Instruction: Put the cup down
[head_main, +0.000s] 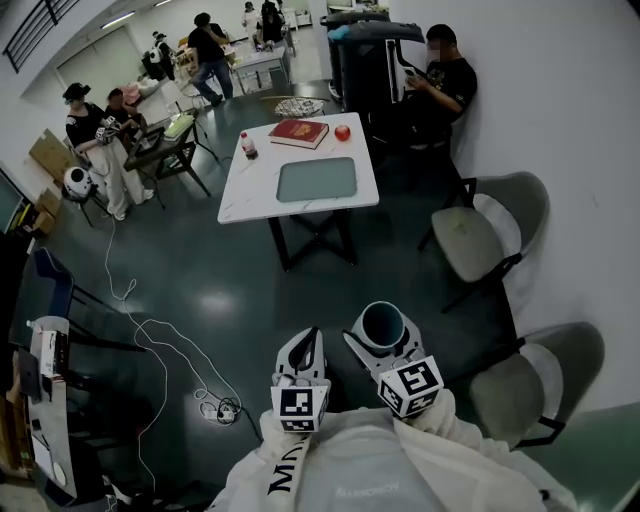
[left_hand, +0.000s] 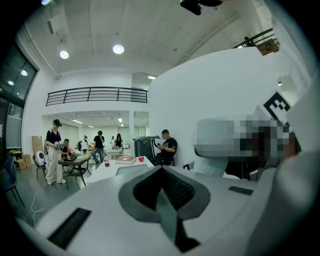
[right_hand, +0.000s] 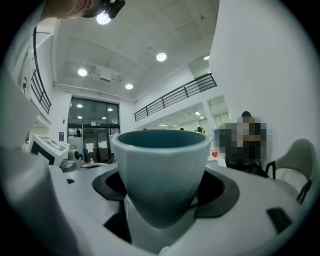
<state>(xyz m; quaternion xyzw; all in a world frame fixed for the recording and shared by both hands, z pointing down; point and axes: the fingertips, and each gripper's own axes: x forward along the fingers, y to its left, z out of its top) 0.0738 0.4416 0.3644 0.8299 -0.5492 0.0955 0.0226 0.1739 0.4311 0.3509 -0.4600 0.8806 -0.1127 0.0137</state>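
Wide hall, dark glossy floor; at 12 o'clock a white rectangular table (head_main: 250, 185) holds a grey-green flat tray (head_main: 316, 179). At 5 o'clock the right gripper (head_main: 380, 338) clamps its 2 jaws on an upright pale teal tapered cup (head_main: 382, 322), well apart from the table; its dark inside is hard to make out. At 6 o'clock the left gripper (head_main: 310, 342) has its jaws together, empty.

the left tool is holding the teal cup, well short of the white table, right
No: the right tool holds the teal cup, as the right gripper view shows; the left tool is shut on nothing. It is well short of the white table.
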